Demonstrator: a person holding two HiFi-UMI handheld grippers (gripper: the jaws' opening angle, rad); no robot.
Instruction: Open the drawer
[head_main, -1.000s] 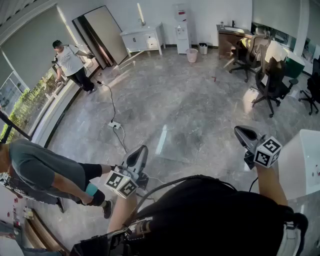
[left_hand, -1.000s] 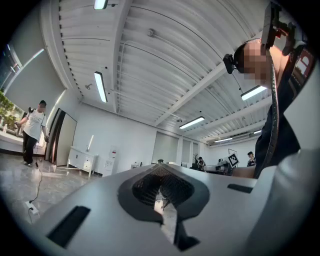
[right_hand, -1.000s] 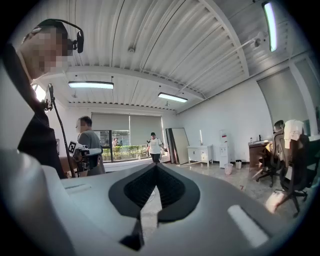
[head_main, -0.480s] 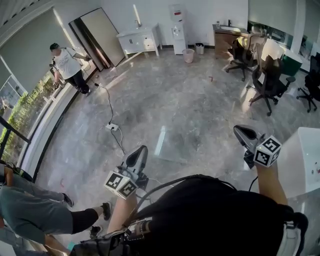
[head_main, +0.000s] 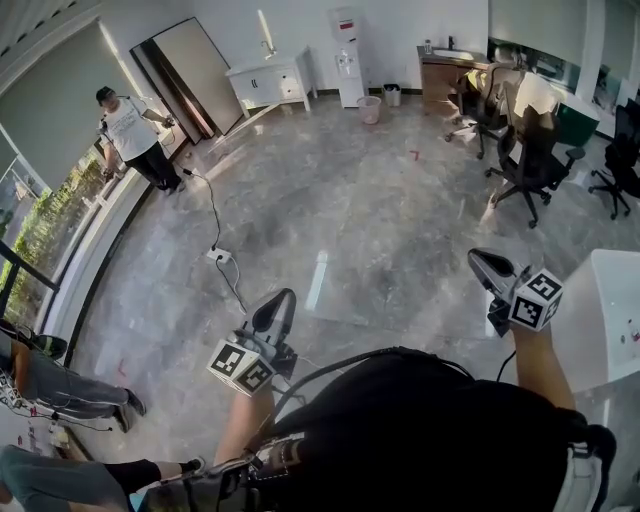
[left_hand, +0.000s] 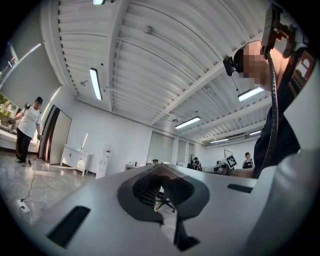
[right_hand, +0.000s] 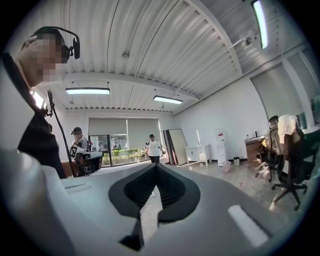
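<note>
Left tongs (head_main: 281, 299) and right tongs (head_main: 481, 263) hover above a grey marble floor (head_main: 360, 210), each pair closed together, tips pointing away

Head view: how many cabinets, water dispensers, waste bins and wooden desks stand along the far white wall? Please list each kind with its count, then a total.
White cabinet: 1
Water dispenser: 1
Waste bins: 2 (the pink one, and a darker one behind it)
Wooden desk: 1
Total: 5
</note>
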